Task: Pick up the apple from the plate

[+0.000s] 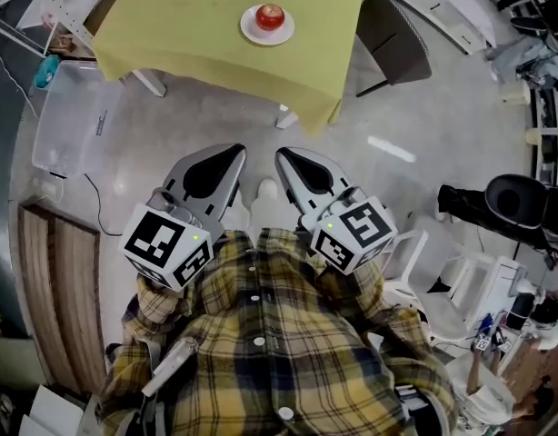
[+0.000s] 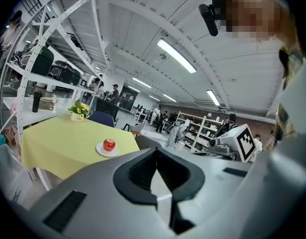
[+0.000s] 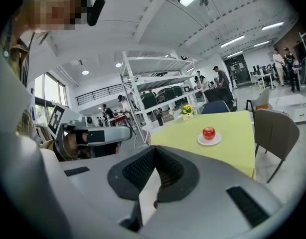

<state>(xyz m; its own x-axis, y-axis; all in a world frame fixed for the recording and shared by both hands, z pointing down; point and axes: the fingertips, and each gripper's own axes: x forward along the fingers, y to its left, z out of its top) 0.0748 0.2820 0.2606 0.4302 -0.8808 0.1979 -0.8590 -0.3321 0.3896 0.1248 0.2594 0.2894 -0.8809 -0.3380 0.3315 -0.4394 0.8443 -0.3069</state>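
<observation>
A red apple (image 1: 270,14) sits on a small white plate (image 1: 254,31) near the front of a table under a yellow cloth (image 1: 188,34), far ahead of me. My left gripper (image 1: 236,152) and right gripper (image 1: 282,156) are held side by side close to my body, over the floor and well short of the table. Both are shut with nothing between their jaws. In the left gripper view the apple (image 2: 109,144) lies to the left, beyond the shut gripper (image 2: 155,151). In the right gripper view the apple (image 3: 209,132) is to the right of the shut gripper (image 3: 154,151).
A grey chair (image 1: 393,39) stands at the table's right side. A clear plastic bin (image 1: 70,116) sits on the floor at the left. A flower pot (image 3: 187,111) is on the table's far side, with a white shelf rack (image 3: 158,88) behind it. White and black chairs (image 1: 524,203) crowd the right.
</observation>
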